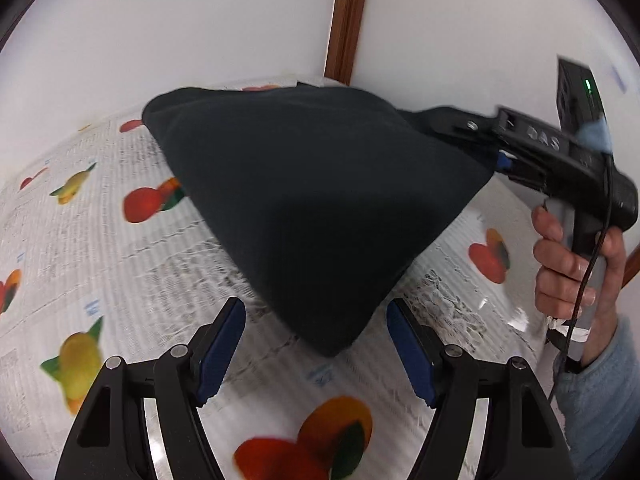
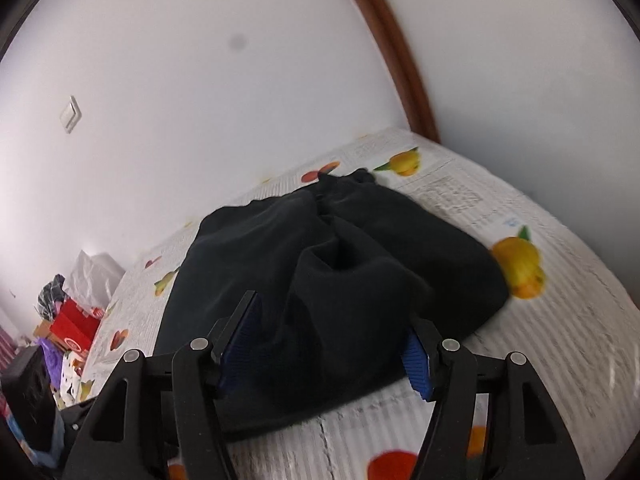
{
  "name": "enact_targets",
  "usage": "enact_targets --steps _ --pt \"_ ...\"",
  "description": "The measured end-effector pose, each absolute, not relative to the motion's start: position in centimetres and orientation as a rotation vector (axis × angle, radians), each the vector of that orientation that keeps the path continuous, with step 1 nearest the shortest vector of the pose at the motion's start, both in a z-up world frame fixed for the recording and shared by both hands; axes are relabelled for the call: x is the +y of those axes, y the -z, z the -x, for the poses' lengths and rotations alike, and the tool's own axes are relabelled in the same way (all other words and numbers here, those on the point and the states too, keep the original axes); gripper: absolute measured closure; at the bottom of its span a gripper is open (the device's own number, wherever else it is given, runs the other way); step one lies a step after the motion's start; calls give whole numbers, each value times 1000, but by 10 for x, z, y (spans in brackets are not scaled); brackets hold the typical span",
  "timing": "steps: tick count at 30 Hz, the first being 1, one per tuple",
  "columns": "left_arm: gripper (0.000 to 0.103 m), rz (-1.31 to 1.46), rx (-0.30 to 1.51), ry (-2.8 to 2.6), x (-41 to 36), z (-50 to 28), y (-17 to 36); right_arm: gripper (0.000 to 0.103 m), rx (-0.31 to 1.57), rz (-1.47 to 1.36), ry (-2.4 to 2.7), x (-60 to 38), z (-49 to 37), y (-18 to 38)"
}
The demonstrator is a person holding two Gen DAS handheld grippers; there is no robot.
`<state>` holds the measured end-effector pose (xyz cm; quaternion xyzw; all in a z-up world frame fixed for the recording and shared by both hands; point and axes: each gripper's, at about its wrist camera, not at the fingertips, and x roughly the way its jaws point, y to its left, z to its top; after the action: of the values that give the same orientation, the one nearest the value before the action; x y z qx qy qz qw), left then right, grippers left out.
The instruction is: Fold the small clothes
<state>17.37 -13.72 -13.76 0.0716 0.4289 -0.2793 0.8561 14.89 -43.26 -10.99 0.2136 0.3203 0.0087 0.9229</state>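
While the dark garment [image 2: 320,280] lies bunched on the fruit-print tablecloth [image 2: 540,340] | right gripper [image 2: 324,344] spread, cloth between pads unpinched | left gripper [image 1: 316,344] spread, empty, garment corner at 12 o'clock | risk: loose fold springs back; uneven hump causes crooked crease.

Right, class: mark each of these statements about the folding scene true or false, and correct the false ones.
1. The garment is dark. True.
2. The tablecloth is plain white. False: it has fruit pictures and printed text.
3. The left hand-held gripper stands open with nothing pressed between its pads. True.
4. The right hand-held gripper is clamped shut on the cloth. False: its jaws stand apart, with cloth lying between them.
5. A brown wooden strip runs up the wall. True.
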Motion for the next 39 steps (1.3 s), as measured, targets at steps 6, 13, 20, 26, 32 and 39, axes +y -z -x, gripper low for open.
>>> enact_targets --steps 6,13,20,26,32,39 --pt "67 -200 874 504 -138 -179 140 83 702 -368 -7 -411 -175 129" --pt "85 -138 846 415 -72 -182 132 85 709 -357 -118 -353 -181 131" --pt "86 -87 844 322 6 -168 129 85 718 -392 -245 -286 -184 131" --pt "83 -59 850 441 25 -146 137 85 612 -492 -249 -300 -148 130" --pt "74 -87 835 438 11 -137 140 77 657 -493 -216 -312 -143 140" --pt "49 -7 896 437 -5 -155 149 52 671 -483 -159 -311 -170 136"
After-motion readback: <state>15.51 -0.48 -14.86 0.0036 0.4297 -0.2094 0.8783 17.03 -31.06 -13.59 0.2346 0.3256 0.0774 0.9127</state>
